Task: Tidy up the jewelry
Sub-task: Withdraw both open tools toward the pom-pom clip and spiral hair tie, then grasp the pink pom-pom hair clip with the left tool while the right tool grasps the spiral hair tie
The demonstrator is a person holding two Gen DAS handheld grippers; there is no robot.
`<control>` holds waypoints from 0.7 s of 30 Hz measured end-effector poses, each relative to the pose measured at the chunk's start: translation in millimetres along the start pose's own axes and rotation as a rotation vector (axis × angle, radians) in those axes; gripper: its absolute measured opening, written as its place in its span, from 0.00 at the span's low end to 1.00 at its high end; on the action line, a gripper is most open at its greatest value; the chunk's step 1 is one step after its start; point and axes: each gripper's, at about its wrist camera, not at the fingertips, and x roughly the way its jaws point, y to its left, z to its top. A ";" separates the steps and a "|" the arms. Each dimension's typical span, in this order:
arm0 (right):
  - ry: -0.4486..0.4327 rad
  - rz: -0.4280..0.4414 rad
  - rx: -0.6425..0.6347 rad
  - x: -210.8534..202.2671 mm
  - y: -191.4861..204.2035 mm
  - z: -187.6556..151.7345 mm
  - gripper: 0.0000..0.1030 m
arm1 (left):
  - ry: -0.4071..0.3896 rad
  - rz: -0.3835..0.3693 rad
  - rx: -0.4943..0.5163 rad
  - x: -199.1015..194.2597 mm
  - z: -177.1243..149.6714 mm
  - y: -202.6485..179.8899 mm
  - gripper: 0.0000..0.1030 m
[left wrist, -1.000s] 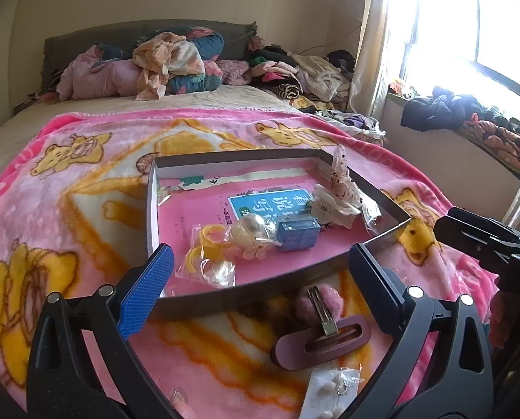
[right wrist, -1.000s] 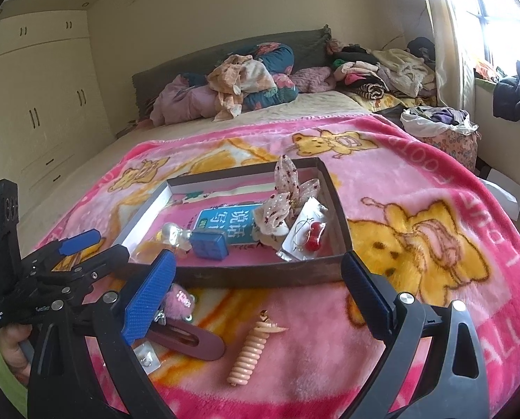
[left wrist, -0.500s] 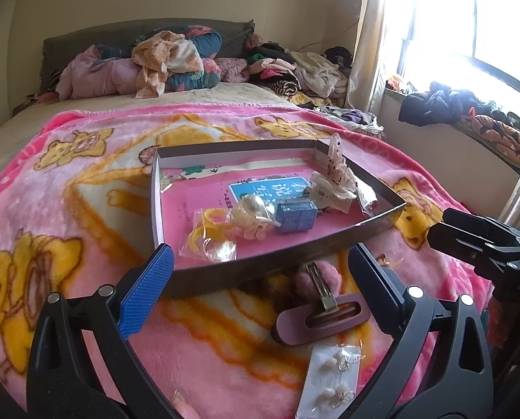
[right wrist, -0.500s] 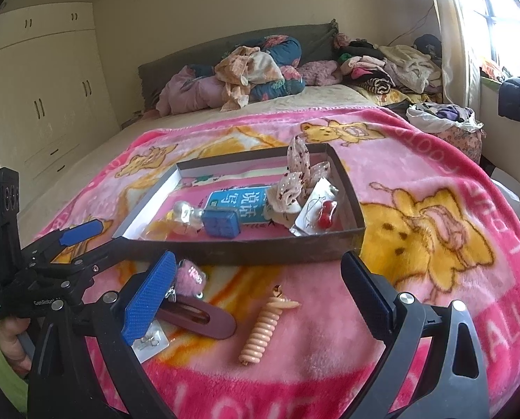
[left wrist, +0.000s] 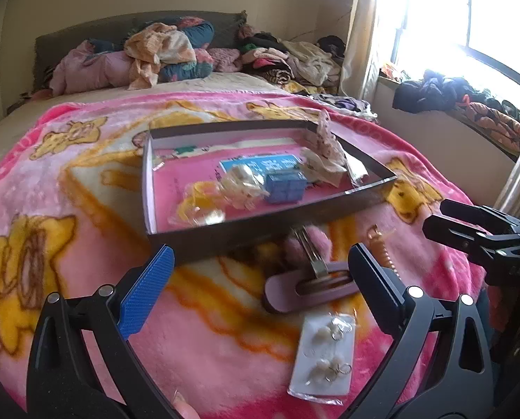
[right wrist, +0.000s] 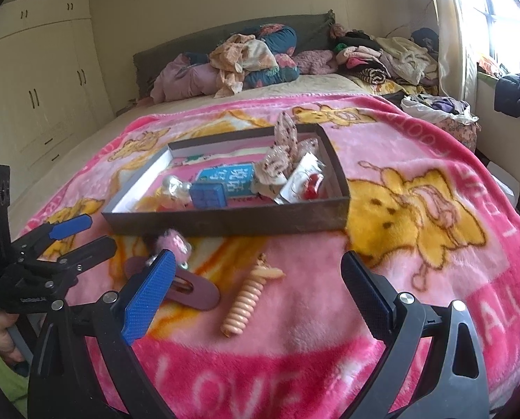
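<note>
A shallow dark tray [left wrist: 260, 230] [right wrist: 225, 225] lies on the pink blanket and holds a blue box [left wrist: 284, 185], bagged trinkets, a lace bow [right wrist: 277, 160] and a red piece in a bag [right wrist: 312, 185]. In front of it lie a mauve hair clip [left wrist: 309, 289] [right wrist: 193, 289], a pink pompom clip [right wrist: 174, 242], a peach spiral tie [right wrist: 249, 300] and a card of earrings [left wrist: 326, 359]. My left gripper [left wrist: 260, 289] is open and empty above the clip. My right gripper [right wrist: 256, 296] is open and empty above the spiral tie.
The pink cartoon blanket [right wrist: 417, 209] covers the bed. Piled clothes [left wrist: 162, 52] lie at the headboard. A window sill with clothes [left wrist: 452, 94] is to the right, wardrobes [right wrist: 43, 87] to the left.
Both grippers have drawn back and up from the tray. More of the blanket and the earring card now show below the left gripper. Nothing was picked up.
</note>
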 end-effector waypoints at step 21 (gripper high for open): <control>0.150 0.034 0.012 31.8 -4.4 -19.7 0.81 | 0.101 -0.049 0.014 27.0 -15.8 0.9 0.89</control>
